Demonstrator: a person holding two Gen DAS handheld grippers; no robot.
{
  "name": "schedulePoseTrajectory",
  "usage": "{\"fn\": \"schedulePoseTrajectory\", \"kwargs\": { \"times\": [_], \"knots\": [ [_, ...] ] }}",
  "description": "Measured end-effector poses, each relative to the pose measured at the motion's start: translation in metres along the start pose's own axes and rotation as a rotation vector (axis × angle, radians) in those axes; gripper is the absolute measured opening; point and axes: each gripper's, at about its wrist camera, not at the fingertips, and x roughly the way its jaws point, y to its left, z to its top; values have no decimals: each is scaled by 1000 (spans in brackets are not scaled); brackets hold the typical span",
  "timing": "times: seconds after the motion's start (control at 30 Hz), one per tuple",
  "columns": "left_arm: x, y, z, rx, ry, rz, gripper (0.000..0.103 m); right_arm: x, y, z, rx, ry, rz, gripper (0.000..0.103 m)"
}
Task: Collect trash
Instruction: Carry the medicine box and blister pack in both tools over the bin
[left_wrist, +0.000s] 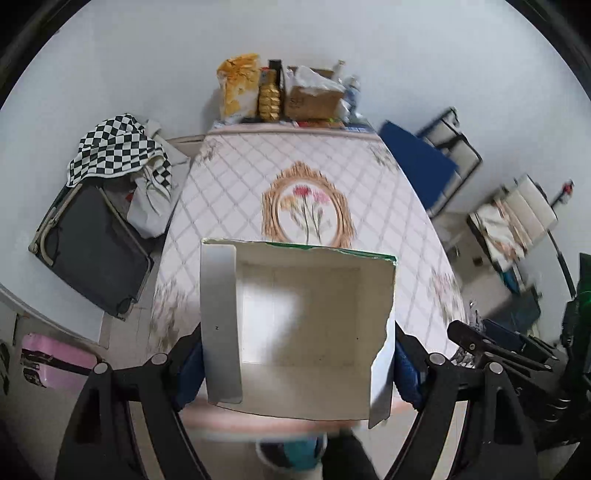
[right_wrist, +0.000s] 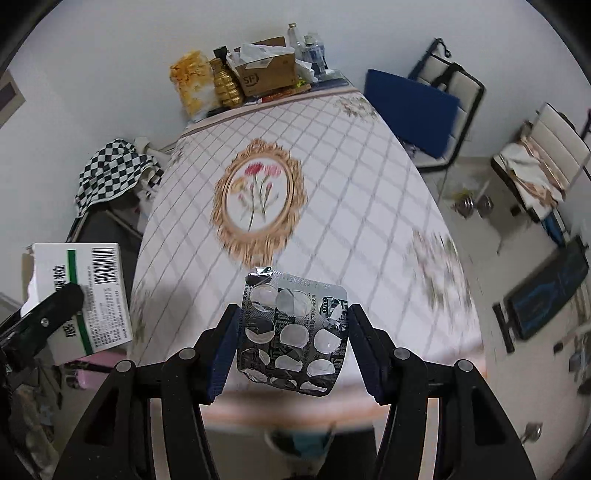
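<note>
My left gripper (left_wrist: 297, 354) is shut on an empty white medicine box (left_wrist: 303, 332) with a torn open end facing the camera, held above the near edge of the table. The same box (right_wrist: 83, 295), white with a green stripe and a barcode, shows at the left of the right wrist view with a left finger (right_wrist: 55, 306) across it. My right gripper (right_wrist: 291, 343) is shut on a used silver blister pack (right_wrist: 293, 332), its pads pressing both side edges. Both hang over the near end of the patterned tablecloth (right_wrist: 351, 184).
At the table's far end stand a cardboard box (right_wrist: 267, 74), a gold bottle (right_wrist: 225, 86), a yellow bag (right_wrist: 192, 83) and bottles. Chairs flank the table: one with a checkered cloth (left_wrist: 118, 147) on the left, a blue cushion (right_wrist: 410, 110) on the right. A bin-like object (right_wrist: 299, 443) lies below.
</note>
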Motion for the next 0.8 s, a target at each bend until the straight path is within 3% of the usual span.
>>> {"fn": "schedulePoseTrajectory", "kwargs": {
  "times": [0.17,0.33,0.53,0.63,0.8],
  "knots": [
    [-8,0,-70,8,96,-51,81,-30,-9,-96,23,73,17,60],
    [24,1,-156,-21,257,-50,81,-13,-32,-191,25,229,20,60],
    [113,6,-258,-112,486,-45,82,80,-82,-307,117,478,59,60],
    [171,13,-300,-171,572,-45,82,138,-104,-347,172,550,85,60],
    [267,29,-356,-268,674,-113,85,226,-128,-392,235,608,115,60]
  ]
}}
